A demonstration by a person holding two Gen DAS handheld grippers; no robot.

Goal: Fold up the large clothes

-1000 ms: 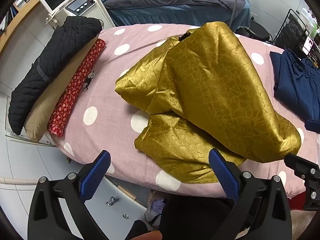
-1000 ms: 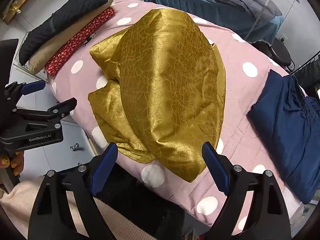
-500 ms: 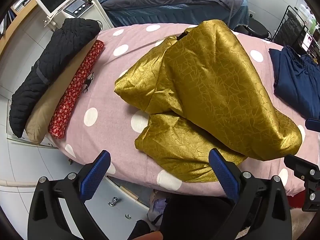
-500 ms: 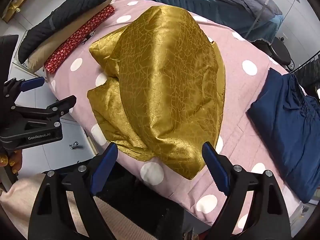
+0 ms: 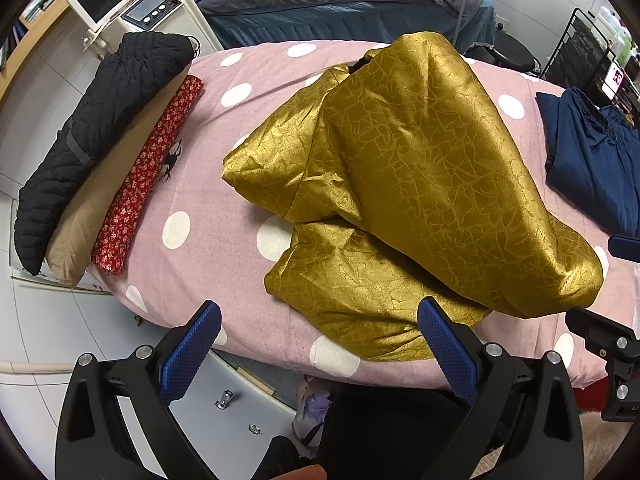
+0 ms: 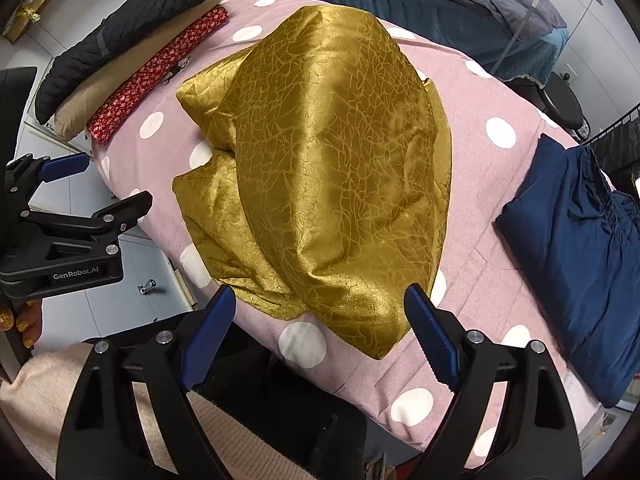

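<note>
The gold garment [image 5: 404, 184] lay in a loose, rumpled heap on the pink polka-dot cover [image 5: 224, 200] of the worktop, roughly in the middle and reaching down to the near edge. One broad panel was draped over the rest, a bunched corner stuck out toward the left and another lobe sagged toward the near edge; no edges were lined up and no clean crease showed, so folding of this piece looked not yet begun, or at most barely started.

Along the far left side of the cover sat a row of pieces that looked already folded or rolled: a black quilted one [image 5: 100, 136], a tan one [image 5: 96, 196] and a red patterned one [image 5: 148, 172], lying side by side and touching. On the right, well apart from the gold heap, a navy garment [image 6: 576, 248] rested flat in a rough fold. By that reading, a good part of the task seemed done and the gold piece was what remained.

The left hand-held gripper [image 5: 318, 344] hung above the near edge with its jaws spread wide and nothing between them. The right hand-held gripper [image 6: 320, 328] was likewise spread wide and empty, poised over the nearest tip of the gold cloth without touching it. What remained, in my judgement: spread the garment flat, find its edges, fold it and set it aside
</note>
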